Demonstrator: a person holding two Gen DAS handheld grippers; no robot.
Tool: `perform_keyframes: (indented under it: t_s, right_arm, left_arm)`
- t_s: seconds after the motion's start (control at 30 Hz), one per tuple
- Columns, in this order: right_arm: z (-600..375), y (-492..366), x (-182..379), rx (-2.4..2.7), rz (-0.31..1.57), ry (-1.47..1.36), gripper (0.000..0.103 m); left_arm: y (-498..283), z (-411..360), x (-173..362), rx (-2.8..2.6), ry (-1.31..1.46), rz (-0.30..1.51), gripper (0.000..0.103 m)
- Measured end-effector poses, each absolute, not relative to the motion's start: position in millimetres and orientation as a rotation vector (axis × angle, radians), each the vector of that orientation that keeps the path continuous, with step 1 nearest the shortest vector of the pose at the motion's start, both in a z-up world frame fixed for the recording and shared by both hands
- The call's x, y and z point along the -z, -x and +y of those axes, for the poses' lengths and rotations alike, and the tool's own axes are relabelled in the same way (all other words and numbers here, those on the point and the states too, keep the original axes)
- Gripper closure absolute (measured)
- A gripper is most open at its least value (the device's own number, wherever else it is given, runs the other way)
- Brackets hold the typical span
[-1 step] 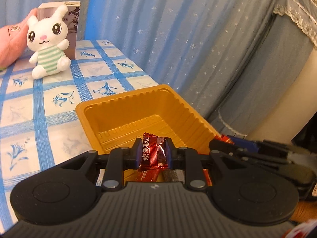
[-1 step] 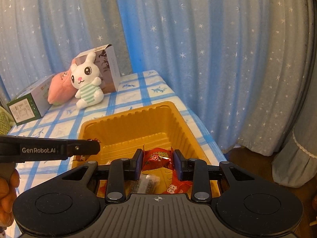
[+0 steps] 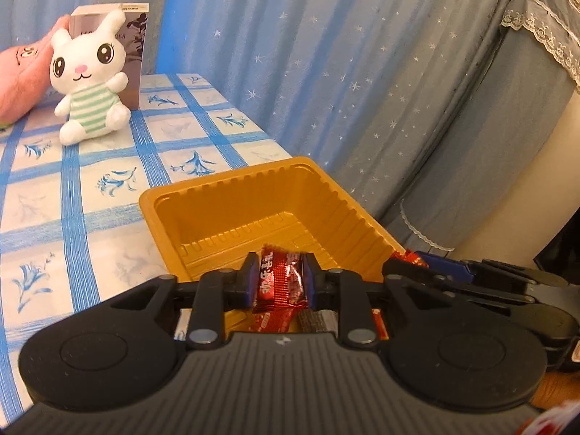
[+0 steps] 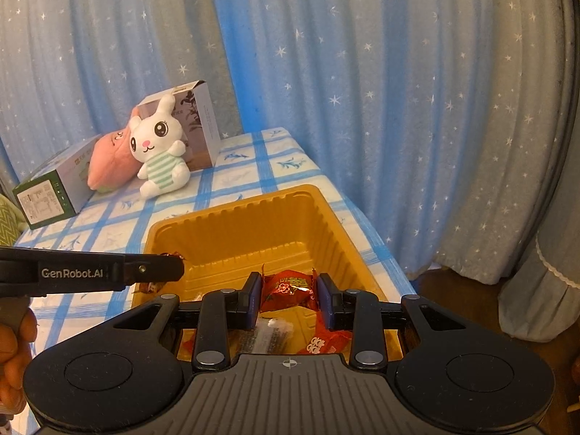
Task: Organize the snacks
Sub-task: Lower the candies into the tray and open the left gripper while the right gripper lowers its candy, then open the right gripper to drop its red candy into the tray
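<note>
Snacks in shiny red foil wrappers [image 3: 278, 277] are sitting between both my hand-held grippers over the ribbed golden plastic tray [image 3: 232, 195]; my left hand-held gripper [image 3: 278, 278] is opening around one; my right hand-held gripper [image 4: 289, 295] is pinching another [image 4: 288, 288].

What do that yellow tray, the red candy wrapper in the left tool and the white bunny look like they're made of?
Yellow tray: thin moulded plastic, by its ribbed walls and soft sheen.
Red candy wrapper between the opening jaws of the left gripper: glossy foil or plastic film, since it is crinkled with bright glints.
White bunny: soft plush fabric with a fuzzy matte surface; the stuffing is a guess.
</note>
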State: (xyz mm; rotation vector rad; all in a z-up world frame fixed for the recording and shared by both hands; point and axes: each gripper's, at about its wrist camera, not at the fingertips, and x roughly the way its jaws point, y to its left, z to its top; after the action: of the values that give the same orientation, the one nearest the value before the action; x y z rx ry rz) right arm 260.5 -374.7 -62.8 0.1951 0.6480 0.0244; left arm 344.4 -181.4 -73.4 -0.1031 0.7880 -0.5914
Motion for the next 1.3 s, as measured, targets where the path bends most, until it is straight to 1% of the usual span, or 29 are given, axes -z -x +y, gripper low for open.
perform_keyframes:
  t_s: [0.03,0.07,0.47,0.97,1.03,1.07,1.1,1.2,1.3]
  right_arm:
    - [-375,-261,63,-0.024,0.65,-0.196,0.07]
    - [-375,-261,64,-0.024,0.653,-0.197,0.07]
    - [-374,-268,66,-0.034,0.662,-0.223,0.07]
    - [-355,-277,62,-0.083,0.63,-0.197,0.069]
    - [-354,-282,63,-0.085,0.629,-0.193,0.057]
    - [-355,-283,63,-0.078,0.627,-0.2,0.042]
    - [-356,-283,64,-0.075,0.621,-0.216,0.038]
    - [-361,-283,62,-0.076,0.616,-0.257,0.038]
    - [-359,-282,60,-0.063,0.611,-0.233,0.038]
  left_arm:
    - [-345,-181,74,0.583,0.099,0.791,0.065]
    - [-345,-181,75,0.572,0.095,0.791,0.054]
    - [-342,-160,69,0.512,0.056,0.753,0.054]
    - [-341,-144,66,0.473,0.053,0.742,0.054]
    - [-341,-142,66,0.47,0.052,0.744,0.054]
    - [-341,-141,66,0.467,0.05,0.745,0.054]
    - [-341,-140,66,0.464,0.047,0.746,0.054]
    - [-341,-136,68,0.454,0.04,0.747,0.054]
    - [-341,-132,68,0.445,0.04,0.748,0.053]
